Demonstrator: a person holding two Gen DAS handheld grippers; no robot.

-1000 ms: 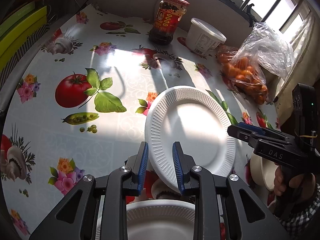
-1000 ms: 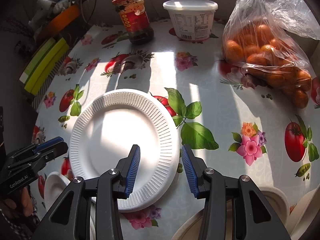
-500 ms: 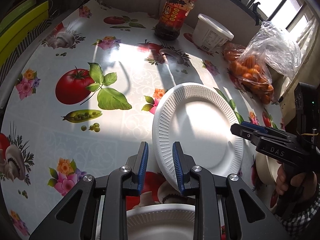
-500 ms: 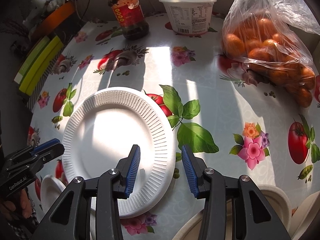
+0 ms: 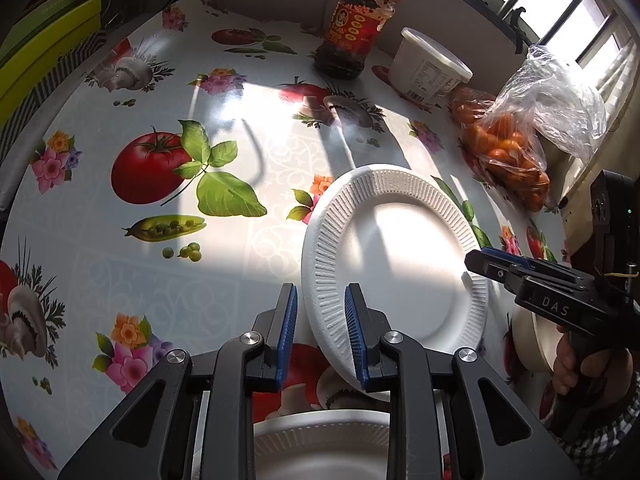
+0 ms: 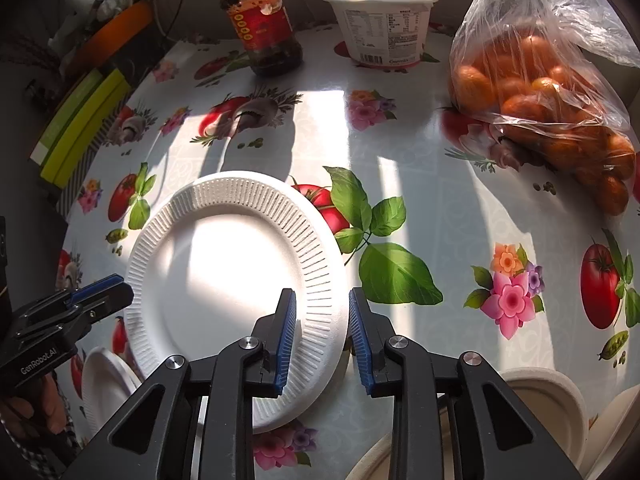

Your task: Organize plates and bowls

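Left gripper (image 5: 320, 332) and right gripper (image 6: 322, 334) level, jaws apart, straddling opposite rims of white plate (image 5: 400, 256)

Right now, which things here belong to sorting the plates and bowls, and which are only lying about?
For the job: white plate, second plate, bowls.

Lying about: sauce jar, white tub, bag of oranges.

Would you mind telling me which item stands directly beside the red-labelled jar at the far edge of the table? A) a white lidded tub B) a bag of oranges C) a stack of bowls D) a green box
A: in the right wrist view the white lidded tub stands next to the jar, with the bag of oranges further right.
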